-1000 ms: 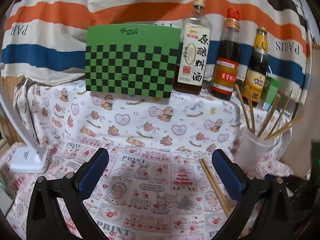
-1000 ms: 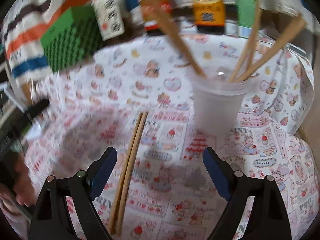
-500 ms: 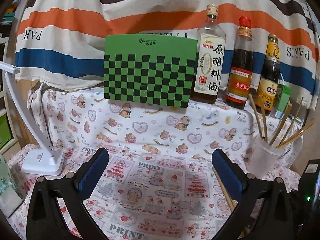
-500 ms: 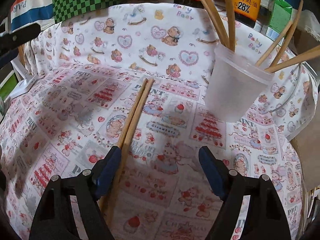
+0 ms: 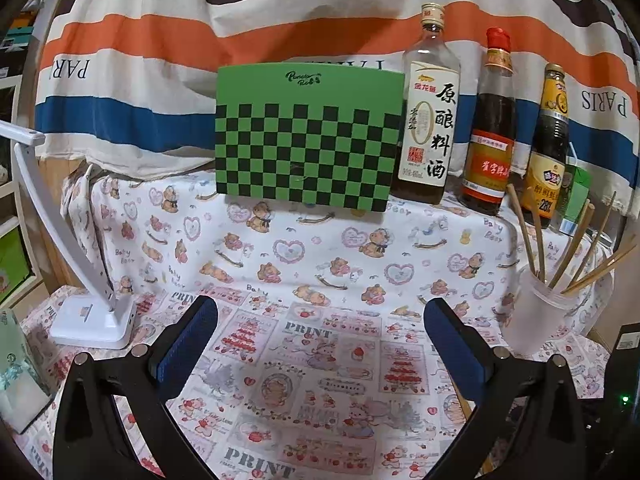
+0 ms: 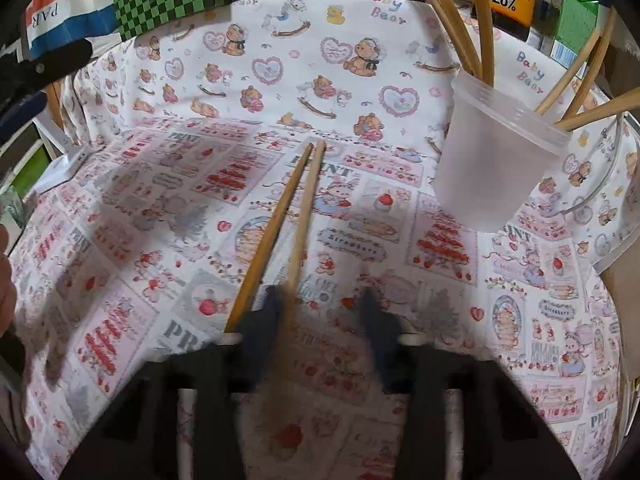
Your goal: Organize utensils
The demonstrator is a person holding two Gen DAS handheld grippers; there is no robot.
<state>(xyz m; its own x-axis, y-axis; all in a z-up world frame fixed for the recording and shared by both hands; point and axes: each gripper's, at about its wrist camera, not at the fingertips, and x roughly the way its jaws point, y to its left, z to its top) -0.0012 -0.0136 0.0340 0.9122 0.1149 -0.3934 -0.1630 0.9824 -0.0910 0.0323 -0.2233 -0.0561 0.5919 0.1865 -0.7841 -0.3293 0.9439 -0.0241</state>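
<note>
The right hand-held gripper (image 6: 320,312) is low over the worktop (image 6: 520,320), its two dark-blue fingers blurred and drawn partway in, with a clear gap between them — neither spread wide nor closed. A pair of wooden chopsticks (image 6: 292,220) lies on the patterned cloth, tips close together and pointing away toward the back. Their near ends reach the gripper's left finger (image 6: 264,320): one stick runs to the outer side of that finger, the other blurs into its inner edge, and it cannot be told whether either is actually pinched. To the right and a little further back stands a frosted plastic cup (image 6: 496,160), upright, with several more chopsticks (image 6: 484,32) leaning out of it in different directions. The left hand-held gripper (image 5: 320,320) hangs above the cloth with its blue-padded fingers spread wide and nothing between them. From its view the same cup (image 5: 536,320) sits at the far right, well apart from it. Along the back, on a raised step covered by the bear-print cloth, stand a green checkered board (image 5: 308,136) and three sauce bottles (image 5: 428,120) in a row — the board just beside the leftmost bottle. A white desk lamp (image 5: 92,320) rests at the left edge.
</note>
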